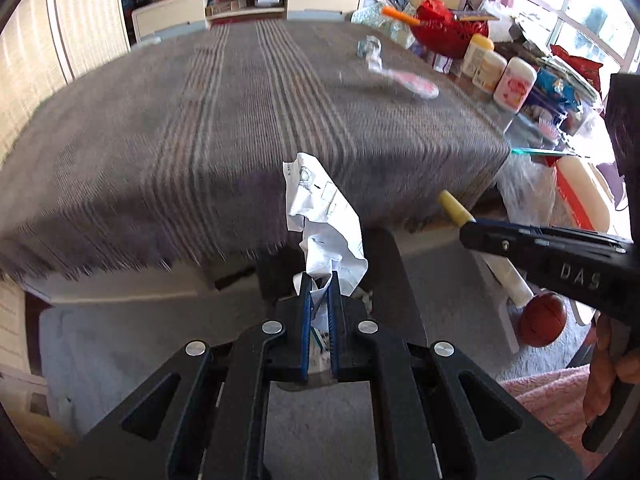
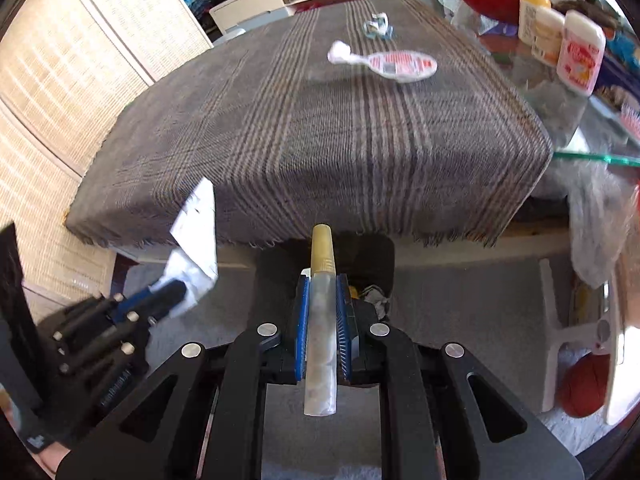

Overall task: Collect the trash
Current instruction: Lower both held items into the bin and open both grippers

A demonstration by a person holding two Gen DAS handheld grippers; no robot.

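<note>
Paper [image 1: 324,216] is pinched by the left gripper [image 1: 319,280], a tube [image 2: 320,312] by the right gripper [image 2: 322,292], both off the table [image 2: 320,140]; either could slip, missing the bin [image 2: 360,252].

We see a desk [image 2: 280,128] under a striped grey cloth [image 2: 400,152]. On it lie a wrapper [image 2: 400,65] and a crumpled scrap [image 2: 377,25].
</note>
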